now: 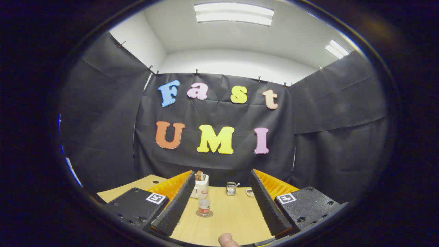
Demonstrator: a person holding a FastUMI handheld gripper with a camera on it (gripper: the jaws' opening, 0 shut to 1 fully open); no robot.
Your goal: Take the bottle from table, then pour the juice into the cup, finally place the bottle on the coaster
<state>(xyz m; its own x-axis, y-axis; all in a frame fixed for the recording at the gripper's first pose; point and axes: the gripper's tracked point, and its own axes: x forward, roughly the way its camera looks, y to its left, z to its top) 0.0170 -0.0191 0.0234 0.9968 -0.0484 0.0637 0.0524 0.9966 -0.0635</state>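
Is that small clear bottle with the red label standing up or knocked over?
Upright. The small clear bottle with the red label stands on a round grey coaster, on the wooden table, between the open tool's fingers.

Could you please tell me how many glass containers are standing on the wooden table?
2: a small clear glass bottle on a round coaster between the open gripper fingers, and a clear glass cup beyond it. Others may be hidden behind the fingers.

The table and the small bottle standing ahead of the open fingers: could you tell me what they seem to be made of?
Table: likely wood or laminate, matte, with a pale, faintly grained top. Bottle: probably clear plastic or glass, see-through with a label band; too small to decide.
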